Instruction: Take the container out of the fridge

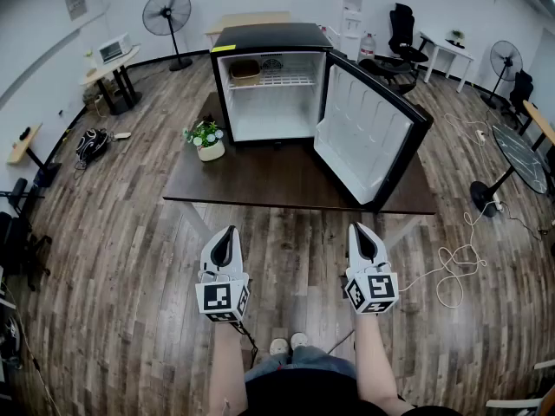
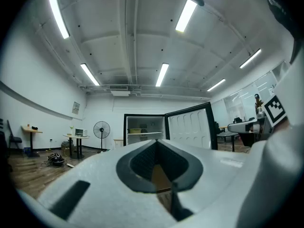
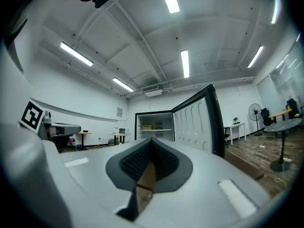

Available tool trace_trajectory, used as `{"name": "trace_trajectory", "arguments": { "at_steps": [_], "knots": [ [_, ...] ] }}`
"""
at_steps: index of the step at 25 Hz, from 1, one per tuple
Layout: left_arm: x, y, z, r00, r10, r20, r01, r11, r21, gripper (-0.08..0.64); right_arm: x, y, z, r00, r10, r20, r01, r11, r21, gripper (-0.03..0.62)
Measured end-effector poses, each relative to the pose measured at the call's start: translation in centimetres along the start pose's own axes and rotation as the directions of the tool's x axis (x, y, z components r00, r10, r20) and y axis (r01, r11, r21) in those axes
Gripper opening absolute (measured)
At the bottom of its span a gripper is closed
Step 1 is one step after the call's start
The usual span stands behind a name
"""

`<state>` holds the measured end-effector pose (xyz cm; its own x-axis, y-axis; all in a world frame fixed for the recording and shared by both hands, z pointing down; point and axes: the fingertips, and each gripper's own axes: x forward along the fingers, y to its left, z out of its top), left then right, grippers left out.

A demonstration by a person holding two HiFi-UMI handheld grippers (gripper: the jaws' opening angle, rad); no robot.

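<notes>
A small black fridge (image 1: 270, 81) stands on a dark table (image 1: 260, 180), its door (image 1: 368, 137) swung wide open to the right. On the upper wire shelf, at the left, sits a tan container (image 1: 245, 69), small in the left gripper view (image 2: 135, 131) and in the right gripper view (image 3: 146, 127). Both grippers hover over the floor short of the table's near edge, far from the fridge. My left gripper (image 1: 227, 230) (image 2: 159, 141) is shut and holds nothing. My right gripper (image 1: 359, 228) (image 3: 151, 140) is also shut and holds nothing.
A potted plant (image 1: 206, 139) stands on the table left of the fridge. The open door overhangs the table's right front corner. A white cable (image 1: 451, 263) lies coiled on the wood floor at the right. A standing fan (image 1: 167, 11), desks and chairs line the walls.
</notes>
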<state>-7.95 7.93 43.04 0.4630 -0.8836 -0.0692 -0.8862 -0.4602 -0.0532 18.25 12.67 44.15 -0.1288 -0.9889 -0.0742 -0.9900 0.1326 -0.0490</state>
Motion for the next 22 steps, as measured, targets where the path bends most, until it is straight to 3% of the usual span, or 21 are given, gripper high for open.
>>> {"name": "trace_trajectory", "arguments": {
  "at_steps": [11, 22],
  "knots": [
    [-0.1, 0.5, -0.2, 1.000, -0.003, -0.004, 0.003, 1.000, -0.005, 0.006, 0.2, 0.5, -0.3, 1.000, -0.007, -0.006, 0.007, 1.000, 0.008, 0.006],
    [0.7, 0.6, -0.8, 1.000, -0.005, -0.013, 0.005, 1.000, -0.009, 0.006, 1.1, 1.0, -0.1, 1.000, 0.029, -0.012, -0.029, 0.998, -0.054, 0.000]
  ]
}}
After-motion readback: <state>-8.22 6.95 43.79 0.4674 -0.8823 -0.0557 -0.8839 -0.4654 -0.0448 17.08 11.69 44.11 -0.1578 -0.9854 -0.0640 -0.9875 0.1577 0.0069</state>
